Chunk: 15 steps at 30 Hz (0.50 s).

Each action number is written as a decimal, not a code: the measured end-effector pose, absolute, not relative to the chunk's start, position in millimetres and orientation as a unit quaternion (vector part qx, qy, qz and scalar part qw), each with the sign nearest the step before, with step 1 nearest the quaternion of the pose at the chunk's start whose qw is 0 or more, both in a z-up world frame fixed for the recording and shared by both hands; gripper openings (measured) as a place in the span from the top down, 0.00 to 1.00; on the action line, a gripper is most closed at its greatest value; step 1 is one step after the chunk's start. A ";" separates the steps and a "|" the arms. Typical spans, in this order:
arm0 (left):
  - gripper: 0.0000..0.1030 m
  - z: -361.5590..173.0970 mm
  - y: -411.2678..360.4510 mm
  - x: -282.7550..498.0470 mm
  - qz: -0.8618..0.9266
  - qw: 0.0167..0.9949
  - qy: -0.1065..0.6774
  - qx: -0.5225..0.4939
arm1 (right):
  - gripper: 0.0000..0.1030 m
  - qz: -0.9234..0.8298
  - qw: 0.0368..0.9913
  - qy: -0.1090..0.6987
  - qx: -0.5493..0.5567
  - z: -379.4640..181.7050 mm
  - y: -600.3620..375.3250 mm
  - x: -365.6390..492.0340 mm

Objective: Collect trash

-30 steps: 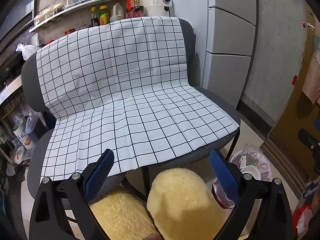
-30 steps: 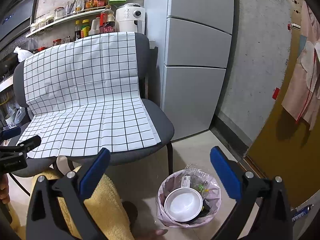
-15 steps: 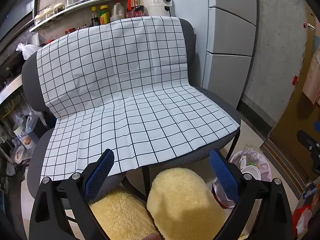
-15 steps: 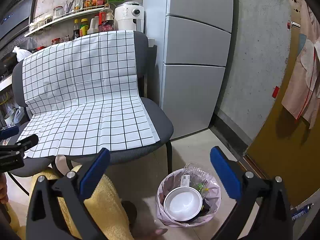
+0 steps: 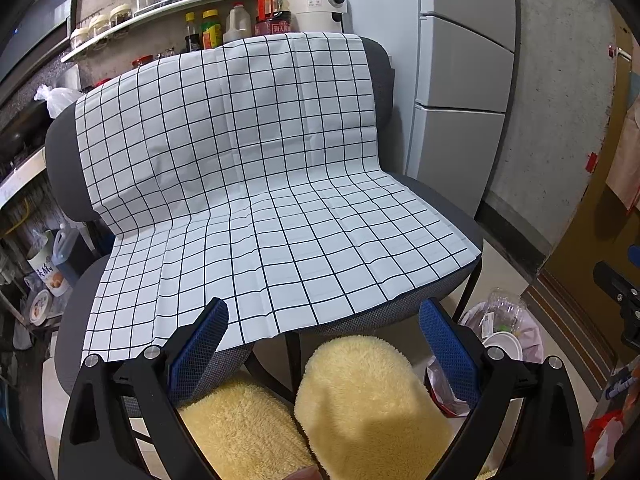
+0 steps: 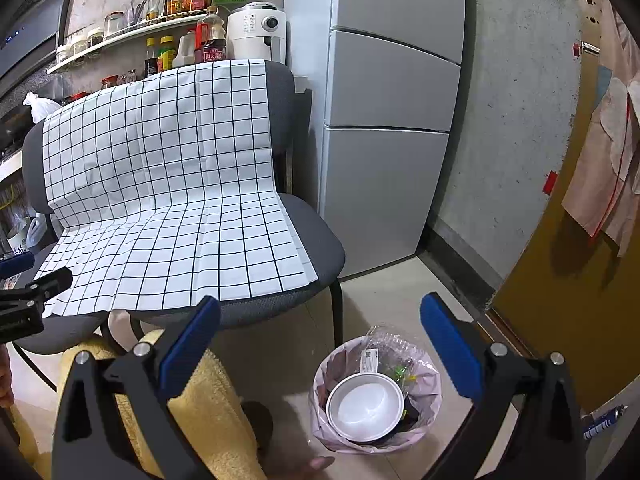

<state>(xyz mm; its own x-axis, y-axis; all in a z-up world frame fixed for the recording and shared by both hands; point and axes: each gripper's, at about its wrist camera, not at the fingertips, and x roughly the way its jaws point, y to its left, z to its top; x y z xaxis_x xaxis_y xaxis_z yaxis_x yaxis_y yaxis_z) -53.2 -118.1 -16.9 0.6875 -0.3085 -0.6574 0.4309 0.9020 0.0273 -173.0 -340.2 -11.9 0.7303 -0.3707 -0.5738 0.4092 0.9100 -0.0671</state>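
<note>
Just two wide-open, empty grippers, left gripper [image 5: 324, 344] and right gripper [image 6: 320, 340]; one trash bin [image 6: 428, 404].

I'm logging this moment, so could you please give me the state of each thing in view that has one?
Left gripper: open, empty.
Right gripper: open, empty.
Trash bin: lined, nearly full, white bowl on top.
Checked cloth: draped over chair, bare.
Fridge: shut.
</note>
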 end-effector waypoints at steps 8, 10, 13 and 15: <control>0.07 -16.9 -117.8 -53.1 -0.203 0.914 0.340 0.089 | 0.05 -0.209 0.930 0.301 0.033 -12.4 -342.3 -173.0; 0.07 -16.7 -117.4 -52.6 -0.203 0.914 0.341 0.089 | 0.05 -0.210 0.929 0.302 0.033 -12.2 -342.8 -173.0; 0.07 -17.6 -117.8 -53.6 -0.202 0.914 0.340 0.088 | 0.05 -0.210 0.930 0.300 0.035 -12.0 -343.8 -173.0; 0.07 -17.5 -117.9 -53.6 -0.202 0.914 0.341 0.088 | 0.05 -0.210 0.930 0.301 0.035 -12.8 -344.3 -172.5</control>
<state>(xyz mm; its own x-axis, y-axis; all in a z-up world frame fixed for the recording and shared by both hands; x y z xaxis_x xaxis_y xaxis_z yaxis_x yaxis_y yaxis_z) -53.6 -117.9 -17.5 0.6865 -0.3086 -0.6584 0.4287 0.9031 0.0237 -172.5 -344.3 -12.8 0.7311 -0.3687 -0.5741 0.4111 0.9096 -0.0605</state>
